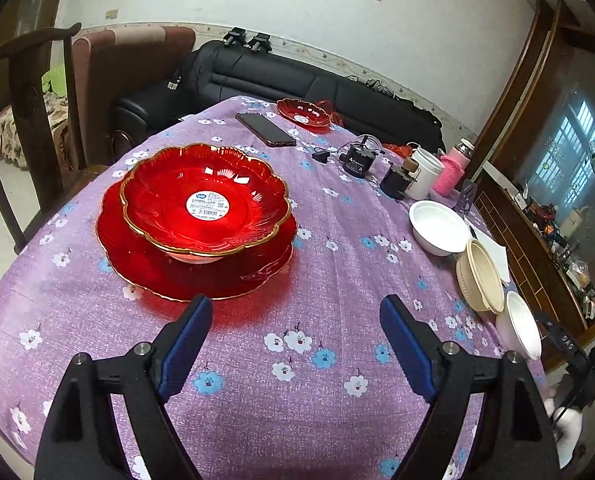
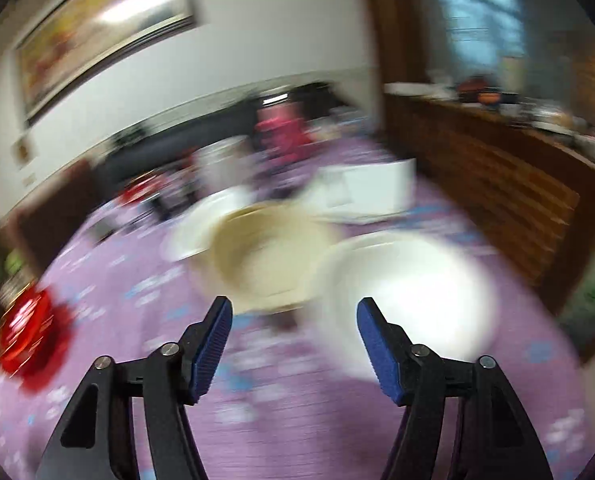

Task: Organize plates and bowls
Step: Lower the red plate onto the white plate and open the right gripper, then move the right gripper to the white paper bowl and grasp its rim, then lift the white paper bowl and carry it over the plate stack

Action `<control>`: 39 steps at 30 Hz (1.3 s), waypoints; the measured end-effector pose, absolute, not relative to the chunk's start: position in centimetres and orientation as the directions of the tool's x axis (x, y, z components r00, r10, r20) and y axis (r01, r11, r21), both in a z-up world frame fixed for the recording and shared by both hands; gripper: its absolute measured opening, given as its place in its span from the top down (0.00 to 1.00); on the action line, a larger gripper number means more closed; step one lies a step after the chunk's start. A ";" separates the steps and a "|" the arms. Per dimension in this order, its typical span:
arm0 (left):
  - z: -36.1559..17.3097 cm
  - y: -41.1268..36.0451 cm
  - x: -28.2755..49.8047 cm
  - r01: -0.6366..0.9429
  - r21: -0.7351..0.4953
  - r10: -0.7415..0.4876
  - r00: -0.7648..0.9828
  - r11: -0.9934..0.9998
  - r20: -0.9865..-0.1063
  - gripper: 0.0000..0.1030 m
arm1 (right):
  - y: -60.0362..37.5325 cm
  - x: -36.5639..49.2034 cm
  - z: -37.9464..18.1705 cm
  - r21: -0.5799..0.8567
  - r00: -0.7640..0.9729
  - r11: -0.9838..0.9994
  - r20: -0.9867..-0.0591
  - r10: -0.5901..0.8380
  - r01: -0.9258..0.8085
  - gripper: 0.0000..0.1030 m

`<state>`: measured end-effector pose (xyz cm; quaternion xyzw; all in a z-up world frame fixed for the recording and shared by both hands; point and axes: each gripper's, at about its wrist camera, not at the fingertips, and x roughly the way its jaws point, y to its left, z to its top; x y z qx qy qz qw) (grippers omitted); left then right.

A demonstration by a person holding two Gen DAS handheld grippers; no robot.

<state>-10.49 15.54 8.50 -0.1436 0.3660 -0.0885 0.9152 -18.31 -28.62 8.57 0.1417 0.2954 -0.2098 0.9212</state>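
Note:
In the left wrist view a red scalloped bowl with a white label sits on a large red plate. A small red dish lies at the far edge. A white bowl, a beige bowl and another white bowl stand in a row at the right. My left gripper is open and empty, just in front of the red plate. The right wrist view is blurred. My right gripper is open and empty, before the beige bowl and a white bowl.
A phone, black adapters, a white jar and a pink bottle lie at the far side of the purple floral tablecloth. A wooden chair stands left, a black sofa behind, a wooden cabinet right.

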 end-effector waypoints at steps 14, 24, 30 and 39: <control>7.8 14.5 -10.3 0.066 -0.329 -0.282 0.687 0.942 -0.670 0.18 | -39.0 -16.2 2.0 0.347 0.620 0.778 -0.782 -0.070 0.525 0.88; 7.1 12.6 -9.5 0.111 -0.341 -0.329 0.641 0.933 -0.693 0.18 | -28.8 -15.7 1.6 0.477 0.588 0.860 -0.754 0.293 0.183 0.91; 5.5 10.6 -9.5 0.160 -0.344 -0.370 0.580 0.925 -0.725 0.18 | -19.0 -13.2 2.0 0.430 0.532 0.903 -0.764 0.365 -0.003 0.91; 3.9 10.2 -8.9 0.152 -0.344 -0.371 0.527 0.927 -0.765 0.18 | -15.5 -13.1 2.1 0.390 0.547 0.919 -0.758 0.355 -0.056 0.70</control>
